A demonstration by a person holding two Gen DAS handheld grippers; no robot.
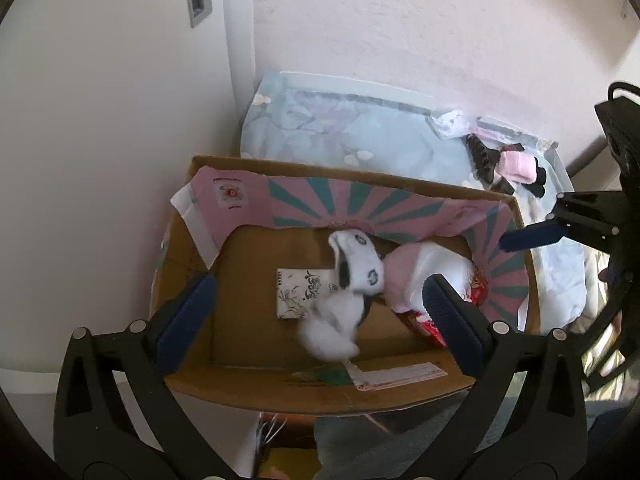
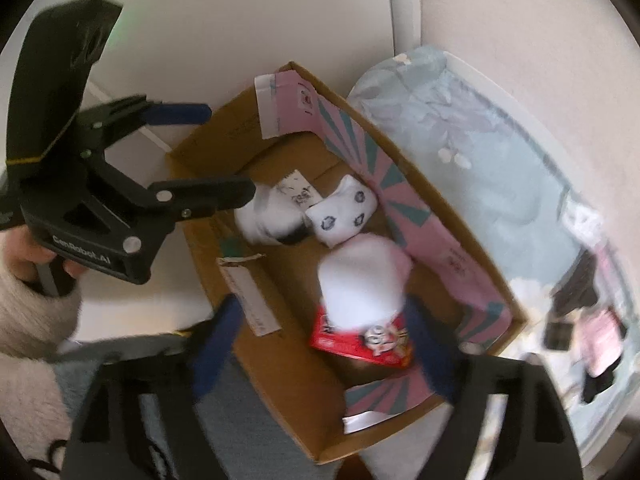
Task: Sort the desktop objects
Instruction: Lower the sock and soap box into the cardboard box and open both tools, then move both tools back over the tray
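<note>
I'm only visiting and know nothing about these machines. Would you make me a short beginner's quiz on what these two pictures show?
1. True or false: the left tool is gripping a sock.
2. Which item lies outside the cardboard box? A) red snack packet B) white patterned sock C) black hair claw clip
3. Fill in: the tissue pack lies inside the ____.

Key
1. False. Both tools, the right tool included, are open and hold nothing.
2. C. It lies on the blue floral cloth beyond the box.
3. Box, on its floor beside the socks.
</note>
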